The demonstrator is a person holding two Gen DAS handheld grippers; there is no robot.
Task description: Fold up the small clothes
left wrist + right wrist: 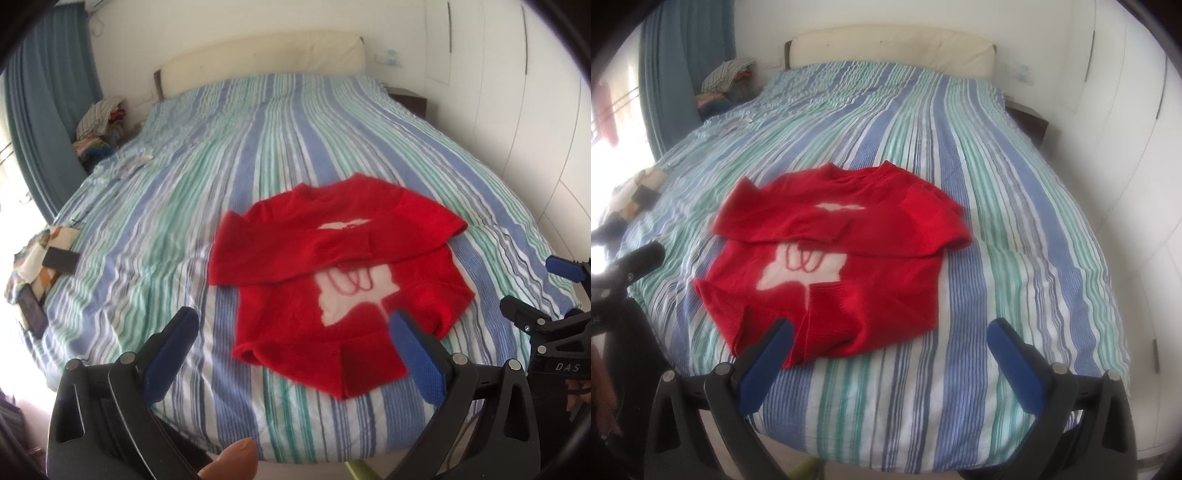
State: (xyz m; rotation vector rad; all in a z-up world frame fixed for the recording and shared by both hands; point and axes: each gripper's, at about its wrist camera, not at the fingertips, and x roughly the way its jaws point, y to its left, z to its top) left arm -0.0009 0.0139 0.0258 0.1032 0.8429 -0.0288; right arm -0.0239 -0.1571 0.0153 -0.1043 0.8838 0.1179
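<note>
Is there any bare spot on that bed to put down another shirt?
Yes: the striped bedspread lies bare between the red sweater and the wardrobe side, and beyond it toward the headboard. The window-side edge is crowded with cloth and phones.

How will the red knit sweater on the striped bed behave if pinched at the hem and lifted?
The red knit sweater will likely go floppy and drape: its sleeves already lie folded limp across the chest. The fuzzy knit probably grips the pads well. It may drag on the striped bedsheet, bunching.

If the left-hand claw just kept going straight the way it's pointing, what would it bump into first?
Most likely the red sweater lying on the striped bedspread. The left gripper is open and aimed at its near hem, with nothing showing between them. Depth is hard to judge here.
</note>
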